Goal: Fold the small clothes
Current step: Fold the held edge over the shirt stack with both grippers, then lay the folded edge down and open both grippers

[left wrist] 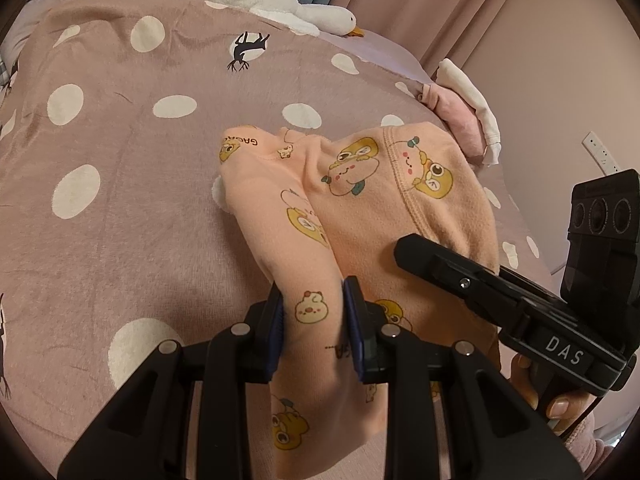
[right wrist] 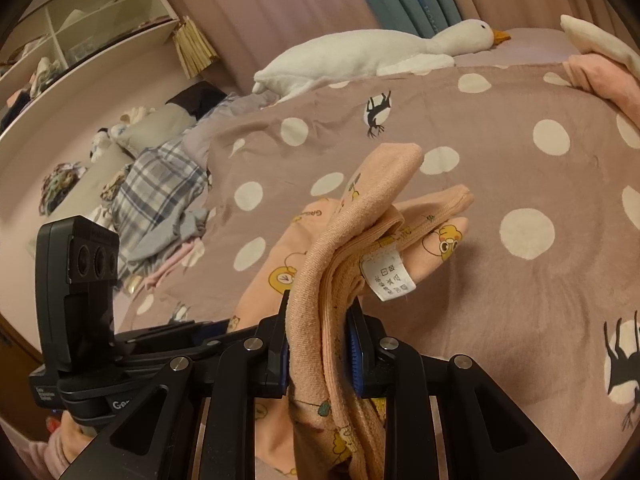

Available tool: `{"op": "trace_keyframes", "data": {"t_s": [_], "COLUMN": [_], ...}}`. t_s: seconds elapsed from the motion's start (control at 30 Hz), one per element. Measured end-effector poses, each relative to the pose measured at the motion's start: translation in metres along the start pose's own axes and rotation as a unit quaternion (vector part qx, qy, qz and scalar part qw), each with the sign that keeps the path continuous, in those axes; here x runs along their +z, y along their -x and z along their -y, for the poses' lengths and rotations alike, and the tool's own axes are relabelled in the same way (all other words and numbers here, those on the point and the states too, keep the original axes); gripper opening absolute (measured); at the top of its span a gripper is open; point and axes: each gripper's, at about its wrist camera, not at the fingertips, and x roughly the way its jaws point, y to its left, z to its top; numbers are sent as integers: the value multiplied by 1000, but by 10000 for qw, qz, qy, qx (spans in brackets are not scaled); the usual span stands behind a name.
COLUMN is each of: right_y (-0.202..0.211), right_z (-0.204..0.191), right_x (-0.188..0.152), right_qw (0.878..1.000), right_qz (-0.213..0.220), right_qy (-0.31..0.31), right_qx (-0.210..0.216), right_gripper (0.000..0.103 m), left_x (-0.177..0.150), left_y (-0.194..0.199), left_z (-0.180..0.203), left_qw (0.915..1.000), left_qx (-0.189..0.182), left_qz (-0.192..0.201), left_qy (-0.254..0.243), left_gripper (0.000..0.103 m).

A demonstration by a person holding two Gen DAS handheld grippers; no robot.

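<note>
**Both grippers clamped on one peach garment over the bed**

While the left gripper (left wrist: pixel 314 312) pinches a bunched fold of the peach cartoon-print garment (left wrist: pixel 360 184) between its blue pads, the right gripper (right wrist: pixel 320 344) is closed the same way on a thick, layered edge of that cloth, jaws narrow and pressing the fabric from both sides. A white care label (right wrist: pixel 387 276) hangs out of the folds just above the right gripper's pads. The garment's far end lies on the mauve blanket with white dots (left wrist: pixel 120 140), spread ahead of the left gripper, while the gripped parts are lifted off it. In the left wrist view the right gripper's body comes in from the right, with a hand (left wrist: pixel 560 396) under it. Farther back, a white plush goose (right wrist: pixel 372 54) lies along the blanket's edge, a pink folded cloth (left wrist: pixel 460 116) sits near the right edge, and a plaid cloth (right wrist: pixel 156 192) is heaped at the left.
</note>
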Motion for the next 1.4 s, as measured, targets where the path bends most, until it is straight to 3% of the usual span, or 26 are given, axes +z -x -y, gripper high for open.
{"op": "trace_keyframes", "data": {"t_s": [0.67, 1.4], "right_y": [-27, -29], "right_z": [26, 54], "right_x": [-6, -12], "right_qw": [9985, 9943], "right_qz": [-398, -575], "right_qy": [-362, -858], "right_qx": [-41, -247], "right_gripper": [25, 25], "left_x": [-11, -23], "left_y": [-31, -37], "left_z": [-9, -22], "left_qw": [9991, 9971], "left_qx": [181, 456], "left_qz": [-376, -588], "left_qy": [78, 177], "left_gripper": [27, 32]}}
